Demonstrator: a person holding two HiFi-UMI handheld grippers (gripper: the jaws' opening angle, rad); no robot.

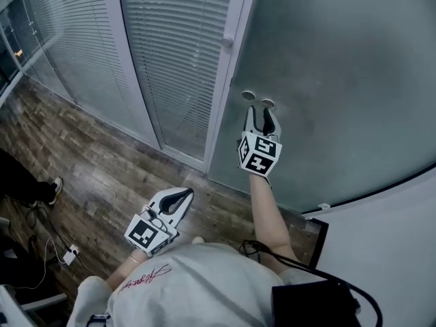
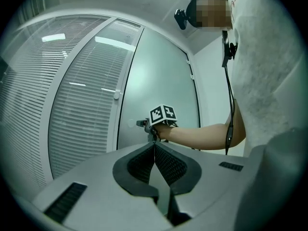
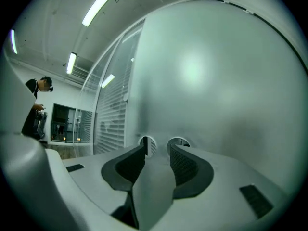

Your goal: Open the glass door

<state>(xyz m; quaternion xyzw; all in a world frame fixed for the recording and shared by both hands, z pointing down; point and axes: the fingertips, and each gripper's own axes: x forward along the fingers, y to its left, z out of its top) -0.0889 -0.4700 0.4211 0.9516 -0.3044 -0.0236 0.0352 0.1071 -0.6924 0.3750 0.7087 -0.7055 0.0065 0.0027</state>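
The frosted glass door (image 1: 327, 80) fills the upper right of the head view, next to a white frame post (image 1: 228, 67). Two round fittings (image 1: 248, 95) sit on the pane near that edge. My right gripper (image 1: 261, 114) points straight at them, close to the glass, and stands open. In the right gripper view its jaws (image 3: 159, 149) are spread with nothing between them, and the two round fittings (image 3: 179, 142) show just beyond the tips. My left gripper (image 1: 184, 196) hangs low and back from the door, shut and empty (image 2: 154, 147). It looks towards the right gripper (image 2: 144, 124).
Glass panels with slatted blinds (image 1: 170, 53) run left of the door, with a small knob (image 1: 227, 43) on the post. The floor is wood planks (image 1: 102, 176), with cables and an adapter (image 1: 68, 254) and someone's shoe (image 1: 54, 189) at the left. A white wall (image 1: 395, 244) is at the right.
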